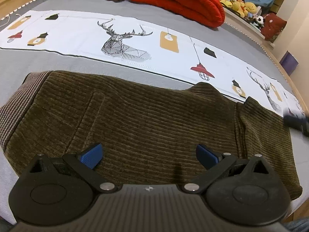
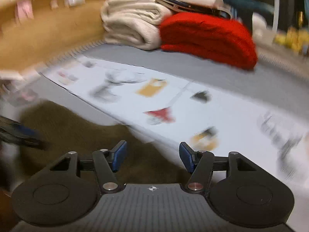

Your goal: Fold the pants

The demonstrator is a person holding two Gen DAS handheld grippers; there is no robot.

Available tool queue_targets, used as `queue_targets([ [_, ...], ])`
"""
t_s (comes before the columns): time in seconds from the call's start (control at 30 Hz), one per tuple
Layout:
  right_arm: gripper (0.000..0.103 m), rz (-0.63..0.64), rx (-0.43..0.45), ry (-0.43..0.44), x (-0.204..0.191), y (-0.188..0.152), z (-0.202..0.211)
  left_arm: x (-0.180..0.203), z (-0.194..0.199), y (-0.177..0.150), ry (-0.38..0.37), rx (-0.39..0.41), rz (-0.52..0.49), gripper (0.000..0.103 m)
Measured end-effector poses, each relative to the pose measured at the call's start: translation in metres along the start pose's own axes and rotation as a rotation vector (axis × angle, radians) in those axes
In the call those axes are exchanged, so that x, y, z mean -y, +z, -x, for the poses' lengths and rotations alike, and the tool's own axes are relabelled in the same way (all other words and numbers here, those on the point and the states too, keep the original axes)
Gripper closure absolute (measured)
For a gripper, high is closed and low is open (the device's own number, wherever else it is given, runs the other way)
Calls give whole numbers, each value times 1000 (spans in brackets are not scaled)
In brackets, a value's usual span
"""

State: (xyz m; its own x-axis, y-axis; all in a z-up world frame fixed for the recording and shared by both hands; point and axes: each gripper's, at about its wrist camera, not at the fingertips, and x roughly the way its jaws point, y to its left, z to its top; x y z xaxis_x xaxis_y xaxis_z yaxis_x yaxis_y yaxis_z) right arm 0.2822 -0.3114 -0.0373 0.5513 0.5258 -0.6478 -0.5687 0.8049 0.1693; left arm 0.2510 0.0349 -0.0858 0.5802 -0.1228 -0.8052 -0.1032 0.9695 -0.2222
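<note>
Corduroy pants [image 1: 146,119], olive-brown, lie flat and already doubled on the bed [image 1: 58,61], evidently spread for further folding, with the left tool [image 1: 148,155] open and empty above them and the right tool [image 2: 152,157], though blurred, apparently open over their edge.
</note>
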Motion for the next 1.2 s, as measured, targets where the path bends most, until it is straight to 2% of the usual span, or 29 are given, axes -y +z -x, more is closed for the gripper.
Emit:
queue_targets([
  [0.03, 56, -6, -24, 12, -10, -11, 4, 1, 1, 0, 3, 4, -2, 0],
  [0.07, 66, 5, -57, 13, -23, -24, 6, 2, 2, -1, 3, 8, -3, 0],
  [0.17, 70, -1, -100, -7, -54, -57, 5, 4, 4, -2, 8, 15, -1, 0],
  [0.2, 75, -29, -151, 5, -61, -70, -1, 5, 5, -3, 12, 18, 1, 0],
  [0.23, 75, -63, -211, 26, -69, -83, -7, 6, 6, -4, 16, 24, 2, 0],
  [0.27, 72, -28, -192, -19, -83, -99, -4, 6, 7, -5, 19, 28, 2, 0],
  [0.33, 72, 162, -132, -113, -111, -117, 4, 8, 8, -8, 24, 28, 0, 0],
  [0.37, 72, 182, -116, -138, -116, -121, 6, 9, 7, -9, 25, 26, -1, 0],
  [0.5, 69, 85, -104, -147, -113, -117, 5, 16, 5, -16, 43, 24, -27, 0],
  [0.63, 65, 150, -86, -159, -121, -118, 8, 22, 6, -23, 52, 28, -50, 0],
  [0.7, 63, 56, -39, -151, -120, -110, 16, 24, 7, -25, 54, 28, -53, 0],
  [0.8, 63, -203, 100, -139, -107, -105, 31, 25, 12, -27, 44, 36, -43, 0],
  [0.9, 63, -348, 174, -296, -102, -104, 28, 26, 17, -28, 25, 45, -56, 0],
  [0.97, 63, -393, 170, -402, -100, -105, 17, 27, 20, -28, 29, 55, -72, 0],
  [1.0, 61, -399, 143, -423, -102, -107, 11, 27, 21, -29, 28, 58, -76, 0],
  [1.07, 62, -321, 63, -397, -116, -115, -6, 26, 22, -28, 23, 54, -77, 0],
  [1.13, 63, -135, 110, -482, -146, -126, -10, 25, 24, -28, 23, 53, -77, 0],
  [1.2, 64, -88, 114, -509, -155, -128, -10, 23, 26, -28, 25, 57, -78, 0],
])
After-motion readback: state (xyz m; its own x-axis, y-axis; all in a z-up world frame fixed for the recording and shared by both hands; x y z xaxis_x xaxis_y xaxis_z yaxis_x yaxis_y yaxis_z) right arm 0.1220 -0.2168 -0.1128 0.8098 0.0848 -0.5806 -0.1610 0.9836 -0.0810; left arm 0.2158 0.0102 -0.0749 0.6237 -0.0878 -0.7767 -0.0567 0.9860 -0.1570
